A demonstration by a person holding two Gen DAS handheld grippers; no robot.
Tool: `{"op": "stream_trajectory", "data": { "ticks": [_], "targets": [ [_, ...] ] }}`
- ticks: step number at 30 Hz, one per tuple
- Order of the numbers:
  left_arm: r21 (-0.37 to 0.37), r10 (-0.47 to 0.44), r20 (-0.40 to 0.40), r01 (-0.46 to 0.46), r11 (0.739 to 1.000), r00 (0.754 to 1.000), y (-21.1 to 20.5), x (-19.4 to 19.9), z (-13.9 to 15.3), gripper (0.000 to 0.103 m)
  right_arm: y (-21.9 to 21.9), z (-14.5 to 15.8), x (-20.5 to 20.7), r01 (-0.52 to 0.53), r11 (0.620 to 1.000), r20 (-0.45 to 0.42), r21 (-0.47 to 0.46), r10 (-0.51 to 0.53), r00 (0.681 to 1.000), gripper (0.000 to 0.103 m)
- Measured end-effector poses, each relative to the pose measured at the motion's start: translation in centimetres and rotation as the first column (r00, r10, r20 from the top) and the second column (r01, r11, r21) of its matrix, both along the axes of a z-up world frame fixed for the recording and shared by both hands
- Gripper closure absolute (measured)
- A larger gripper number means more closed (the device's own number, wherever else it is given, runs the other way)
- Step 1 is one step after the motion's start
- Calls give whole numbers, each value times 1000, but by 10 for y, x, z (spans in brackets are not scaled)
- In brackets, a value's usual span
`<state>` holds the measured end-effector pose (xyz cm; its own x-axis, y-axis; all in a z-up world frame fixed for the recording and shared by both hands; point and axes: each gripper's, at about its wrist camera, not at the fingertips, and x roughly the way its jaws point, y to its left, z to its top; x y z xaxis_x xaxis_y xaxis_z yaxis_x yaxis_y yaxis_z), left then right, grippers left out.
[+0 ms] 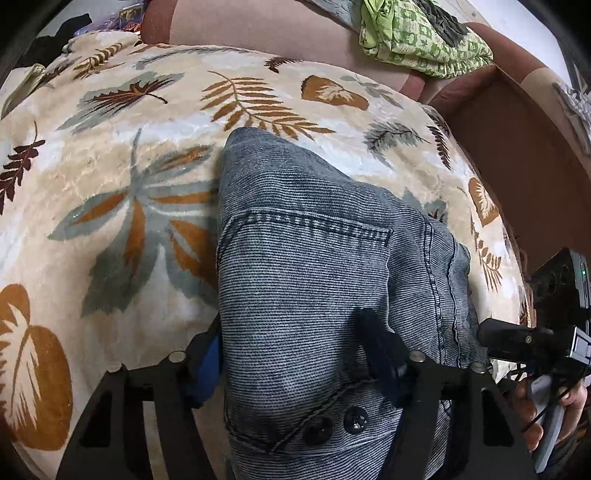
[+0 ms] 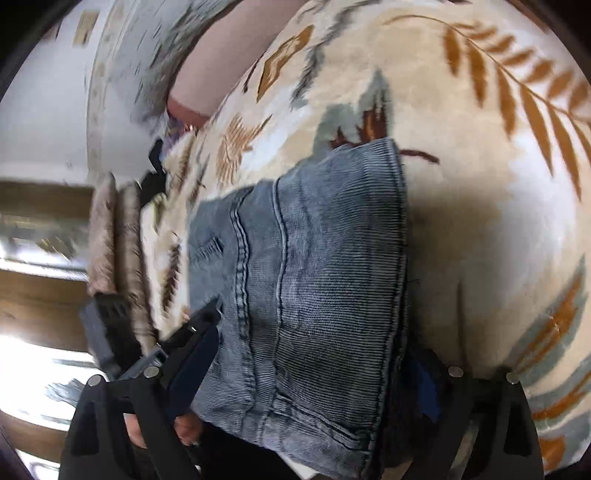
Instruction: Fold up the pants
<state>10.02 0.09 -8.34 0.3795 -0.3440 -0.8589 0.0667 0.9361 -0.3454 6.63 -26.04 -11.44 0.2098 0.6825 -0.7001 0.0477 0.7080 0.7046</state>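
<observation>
We see grey-blue corded pants (image 1: 314,258) lying folded on a cream blanket (image 1: 110,155) printed with brown, orange and grey leaves, which covers what looks like a sofa or bed. No brand tag, label or lettering can be read on the fabric; we make out only a stitched back pocket, double seams and two dark round buttons (image 1: 334,424) near the waistband.

In the left wrist view, the left gripper (image 1: 295,362) sits over the waist end of the pants. One finger lies on the blanket against the fabric's left edge, and the other presses down on top of the cloth, so a thick bunch of the folded pants stands between the two. The pads appear to bear on it, and we read this as a grip on the pants. At the right edge of that view we see the right gripper and the hand (image 1: 546,406) that holds it, just beside the pants.

In the right wrist view, the right gripper (image 2: 314,373) straddles the folded pants with its fingers wide apart, one at each side edge of the cloth. We cannot tell whether its pads press on the fabric.

Beyond the blanket lies a crumpled green patterned cloth (image 1: 417,37) on a pinkish-brown cushion (image 1: 258,33).
</observation>
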Motion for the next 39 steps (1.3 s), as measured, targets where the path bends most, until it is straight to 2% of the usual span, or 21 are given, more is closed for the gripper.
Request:
{"op": "stream_trajectory", "data": {
  "ticks": [1,3,5,8,10,11,15,20,24,27,29,31,33,34,35,36,37,38,39],
  "targets": [
    [7,0,5,0,1000,1000,0,0,0,42,0,0,1,-1,1000,1,-8,1,1000,12],
    [8,-2,11,2,1000,1000,1,-2,1,46,1,1,2,4,999,-3,-46,-4,1000,25],
    [9,-5,18,5,1000,1000,1,-3,2,52,6,4,1,-6,993,-2,-117,6,1000,46],
    [31,-12,40,11,999,999,-2,-5,6,64,5,6,-1,-15,987,6,-162,17,1000,61],
    [61,-15,64,12,998,998,-5,-10,13,74,13,14,-4,-21,976,35,-218,29,999,67],
    [73,-19,78,13,997,997,-6,-13,16,75,19,21,-7,-26,968,59,-250,42,997,70],
    [107,-45,172,27,994,984,-12,-33,44,80,31,47,-20,-41,959,137,-281,83,987,77],
    [168,-70,323,16,986,944,-13,-57,93,80,36,79,-33,-53,977,220,-205,99,970,78],
    [154,-39,434,-32,988,900,9,-57,130,80,48,117,-23,-50,984,332,-171,105,938,78],
    [114,7,472,-69,991,882,32,-42,143,80,61,141,-4,-60,983,394,-171,125,911,78],
    [71,49,456,-91,993,888,51,-25,138,80,69,148,9,-68,981,419,-179,138,898,78],
    [48,73,420,-102,994,905,61,-9,124,78,78,145,25,-75,981,405,-181,144,903,78],
    [59,91,355,-120,991,931,67,7,96,74,89,126,44,-93,976,362,-197,160,918,78],
    [83,118,295,-148,986,948,72,14,75,58,90,117,47,-102,974,339,-200,166,926,74],
    [114,135,227,-164,980,965,71,19,55,46,96,94,58,-128,968,282,-217,187,941,72],
    [151,160,133,-179,972,978,76,23,33,30,98,79,63,-133,962,247,-237,192,950,68],
    [174,192,65,-201,964,979,82,23,17,28,99,58,70,-120,952,192,-280,178,965,57],
    [130,220,35,-223,966,975,91,17,7,27,95,35,73,-88,924,132,-371,146,980,53],
    [90,240,47,-243,966,970,98,8,8,24,89,28,70,-69,919,130,-388,128,983,53]
  ]
}}
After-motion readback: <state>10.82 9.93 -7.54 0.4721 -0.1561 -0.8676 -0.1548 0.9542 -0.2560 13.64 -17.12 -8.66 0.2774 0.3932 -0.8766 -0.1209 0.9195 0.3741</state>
